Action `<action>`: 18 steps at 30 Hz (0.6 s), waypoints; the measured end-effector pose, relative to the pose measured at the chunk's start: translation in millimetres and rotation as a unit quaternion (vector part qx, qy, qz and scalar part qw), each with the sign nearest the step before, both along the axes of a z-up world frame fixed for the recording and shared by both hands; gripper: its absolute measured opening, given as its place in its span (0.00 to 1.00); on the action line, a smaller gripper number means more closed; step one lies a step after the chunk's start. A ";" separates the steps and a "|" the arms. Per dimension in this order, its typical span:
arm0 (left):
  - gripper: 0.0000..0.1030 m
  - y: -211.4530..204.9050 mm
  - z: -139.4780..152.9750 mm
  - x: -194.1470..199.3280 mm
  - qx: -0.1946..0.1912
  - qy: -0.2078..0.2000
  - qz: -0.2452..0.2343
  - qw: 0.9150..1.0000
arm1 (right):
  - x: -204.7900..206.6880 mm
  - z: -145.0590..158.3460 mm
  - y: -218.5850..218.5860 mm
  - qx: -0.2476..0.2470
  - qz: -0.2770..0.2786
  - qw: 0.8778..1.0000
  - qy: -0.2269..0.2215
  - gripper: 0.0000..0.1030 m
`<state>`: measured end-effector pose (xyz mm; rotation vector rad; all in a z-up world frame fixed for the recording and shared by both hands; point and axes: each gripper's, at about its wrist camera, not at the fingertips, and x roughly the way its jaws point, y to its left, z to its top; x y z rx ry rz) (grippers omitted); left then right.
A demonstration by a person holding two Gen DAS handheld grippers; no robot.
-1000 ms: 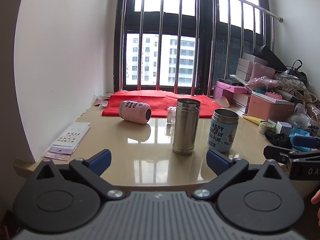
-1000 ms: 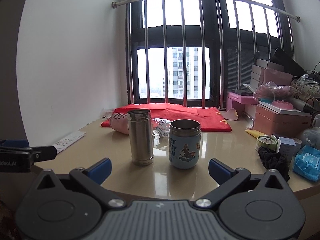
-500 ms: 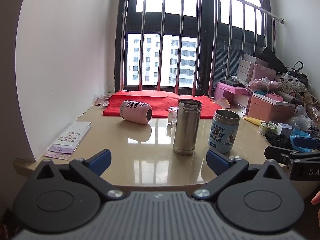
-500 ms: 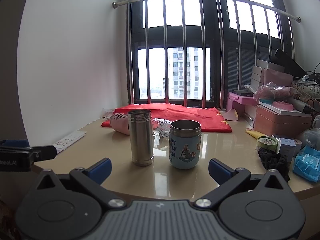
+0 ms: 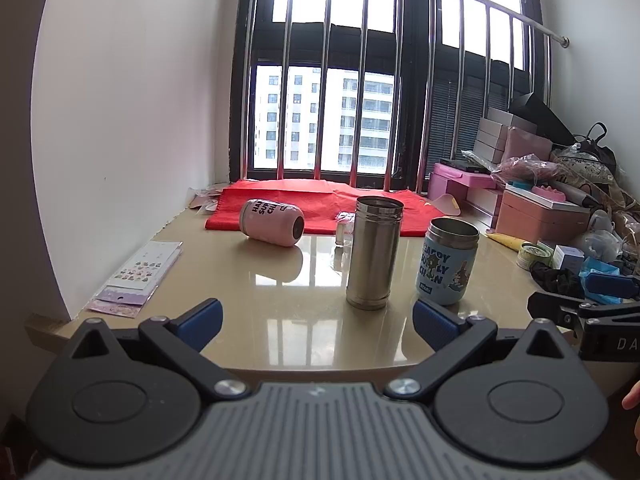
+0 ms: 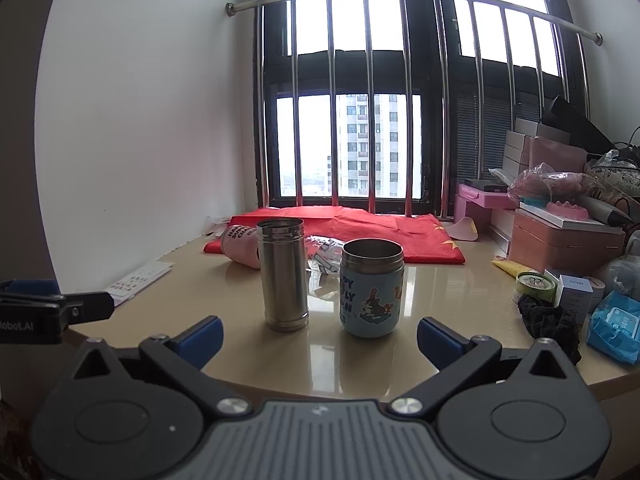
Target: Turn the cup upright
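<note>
A pink cup lies on its side on the beige table, its mouth turned right, near a red cloth. In the right wrist view the pink cup is partly hidden behind the steel cup. A tall steel cup and a blue printed cup stand upright. My left gripper is open and empty at the table's front edge, well short of the pink cup. My right gripper is open and empty, in front of the steel cup and the blue cup.
A red cloth lies by the barred window. Sticker sheets lie at the left edge by the wall. Pink boxes, bags, a tape roll, a black cloth and a blue pack crowd the right side.
Both views have shifted only slightly. The cups have not moved and both grippers stay open.
</note>
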<state>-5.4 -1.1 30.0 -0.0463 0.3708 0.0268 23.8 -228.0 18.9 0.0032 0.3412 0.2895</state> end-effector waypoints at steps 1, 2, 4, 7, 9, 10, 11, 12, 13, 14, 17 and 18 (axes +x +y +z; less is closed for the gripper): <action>1.00 -0.1 0.0 0.0 0.000 0.000 0.000 1.000 | 0.0 -0.1 0.0 0.000 0.000 1.000 0.000 1.00; 1.00 0.0 0.0 0.0 0.000 0.000 0.000 1.000 | -0.1 0.0 0.0 0.000 0.000 1.000 0.000 1.00; 1.00 0.1 0.0 -0.1 0.000 0.000 0.000 1.000 | -0.1 0.0 -0.1 0.000 0.000 1.000 0.000 1.00; 1.00 0.0 0.0 -0.3 -0.001 0.000 0.001 1.000 | 0.0 0.0 -0.3 0.000 0.000 1.000 0.000 1.00; 1.00 -0.5 -0.8 -0.6 -0.001 0.000 0.000 1.000 | -0.1 0.0 -0.4 0.000 0.000 1.000 0.000 1.00; 1.00 -0.8 -1.0 -0.5 0.000 0.000 0.001 1.000 | 0.0 0.0 -0.5 0.000 0.000 1.000 0.000 1.00; 1.00 -1.1 -1.1 -0.5 0.000 0.000 0.000 1.000 | 0.0 0.0 -0.7 0.000 0.000 1.000 0.000 1.00; 1.00 -1.1 -1.5 -0.9 0.000 0.000 0.000 1.000 | -0.1 0.0 -0.8 0.000 0.000 1.000 0.000 1.00; 1.00 -1.1 -1.4 -0.9 0.000 0.000 0.000 1.000 | 0.0 0.0 -0.8 0.000 0.000 1.000 0.000 1.00; 1.00 -1.5 -1.6 -0.9 0.001 0.000 0.000 1.000 | -0.1 0.1 -0.8 0.000 0.000 1.000 0.000 1.00; 1.00 -1.2 -2.0 -1.7 -0.002 -0.002 -0.002 1.000 | -0.1 0.2 -0.8 0.000 0.000 1.000 0.000 1.00; 1.00 -0.2 -2.4 -1.6 -0.004 -0.002 -0.005 1.000 | -0.1 0.2 -0.8 0.000 0.001 1.000 0.000 1.00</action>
